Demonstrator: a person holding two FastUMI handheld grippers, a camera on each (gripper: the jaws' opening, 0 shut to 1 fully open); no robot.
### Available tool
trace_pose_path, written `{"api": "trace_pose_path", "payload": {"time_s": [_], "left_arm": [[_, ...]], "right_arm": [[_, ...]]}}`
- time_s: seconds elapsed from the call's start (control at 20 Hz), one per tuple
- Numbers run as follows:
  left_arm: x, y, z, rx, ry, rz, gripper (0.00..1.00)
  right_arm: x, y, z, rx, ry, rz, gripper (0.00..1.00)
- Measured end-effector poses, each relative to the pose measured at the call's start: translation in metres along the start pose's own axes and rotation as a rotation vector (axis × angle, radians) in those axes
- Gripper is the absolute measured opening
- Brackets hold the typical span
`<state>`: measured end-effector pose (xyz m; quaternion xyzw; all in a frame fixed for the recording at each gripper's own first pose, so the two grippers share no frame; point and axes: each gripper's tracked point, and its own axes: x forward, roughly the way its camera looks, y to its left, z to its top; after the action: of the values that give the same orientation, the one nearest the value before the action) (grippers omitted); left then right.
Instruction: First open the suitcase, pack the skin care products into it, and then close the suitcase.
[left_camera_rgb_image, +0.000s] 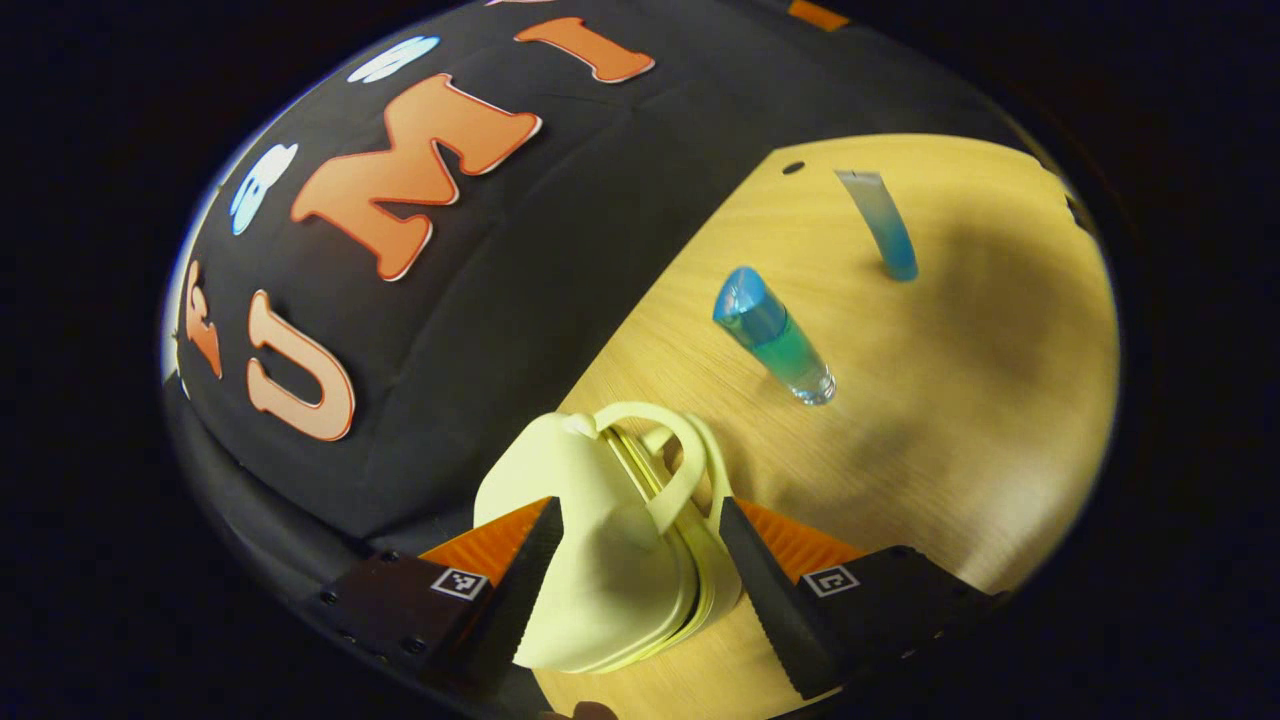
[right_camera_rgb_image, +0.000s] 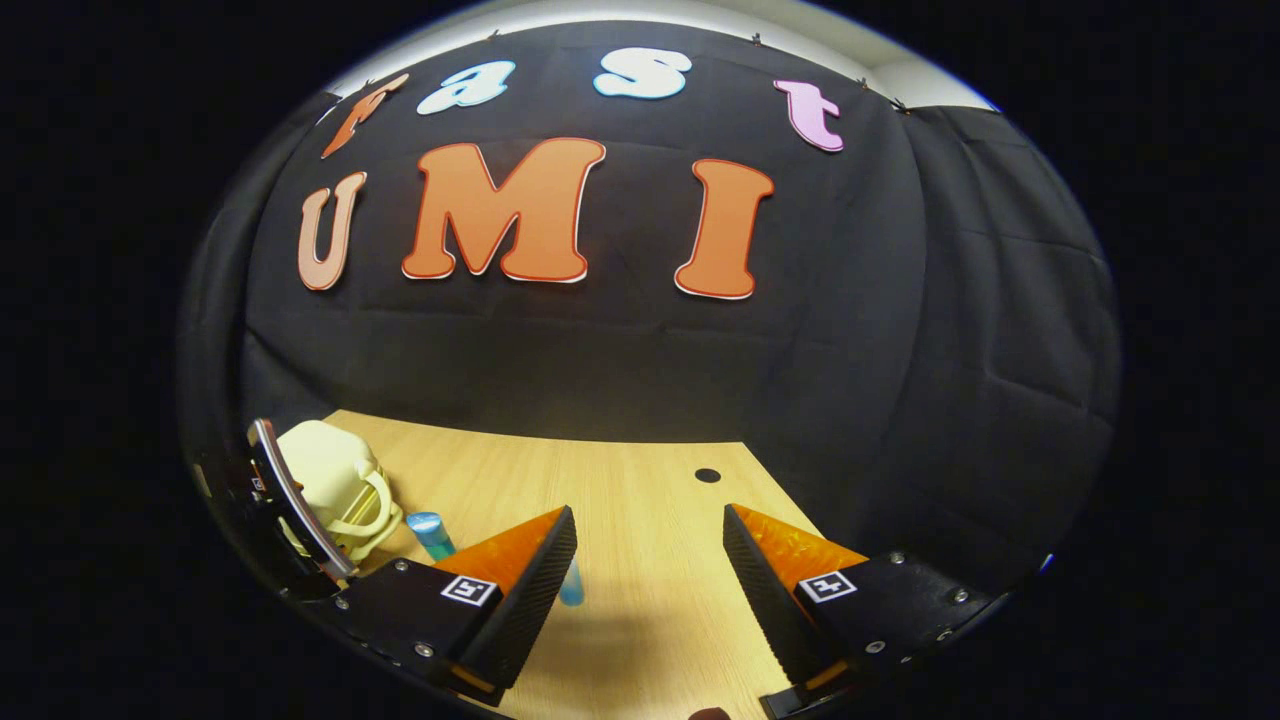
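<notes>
A pale cream suitcase (left_camera_rgb_image: 600, 560), closed and with its handle up, stands on the wooden table between the fingers of my left gripper (left_camera_rgb_image: 637, 505). The gripper is open, with a finger on each side of the case. Farther out on the table stand a blue-capped bottle (left_camera_rgb_image: 775, 340) of teal liquid and a blue tube (left_camera_rgb_image: 885, 225). My right gripper (right_camera_rgb_image: 650, 515) is open above bare table with nothing between its fingers. The right gripper view shows the suitcase (right_camera_rgb_image: 335, 485) at far left, the bottle (right_camera_rgb_image: 430, 533) beside it, and the tube (right_camera_rgb_image: 572, 592) partly hidden behind a finger.
The wooden table (left_camera_rgb_image: 950, 420) ends at the black cloth wall behind it. A small dark hole (right_camera_rgb_image: 708, 475) lies near the table's far corner. The left gripper's body (right_camera_rgb_image: 295, 520) appears against the suitcase at the left of the right gripper view.
</notes>
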<state>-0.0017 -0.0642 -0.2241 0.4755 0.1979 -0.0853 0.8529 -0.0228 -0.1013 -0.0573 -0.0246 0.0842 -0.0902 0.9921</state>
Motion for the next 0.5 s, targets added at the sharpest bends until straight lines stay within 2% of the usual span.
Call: {"api": "trace_pose_path", "payload": {"time_s": [0.5], "left_arm": [[0.036,-0.014,-0.006,0.089,0.079,-0.008,0.98]], "right_arm": [[0.005,-0.025,-0.016,-0.007,0.054,-0.049,0.94]]}}
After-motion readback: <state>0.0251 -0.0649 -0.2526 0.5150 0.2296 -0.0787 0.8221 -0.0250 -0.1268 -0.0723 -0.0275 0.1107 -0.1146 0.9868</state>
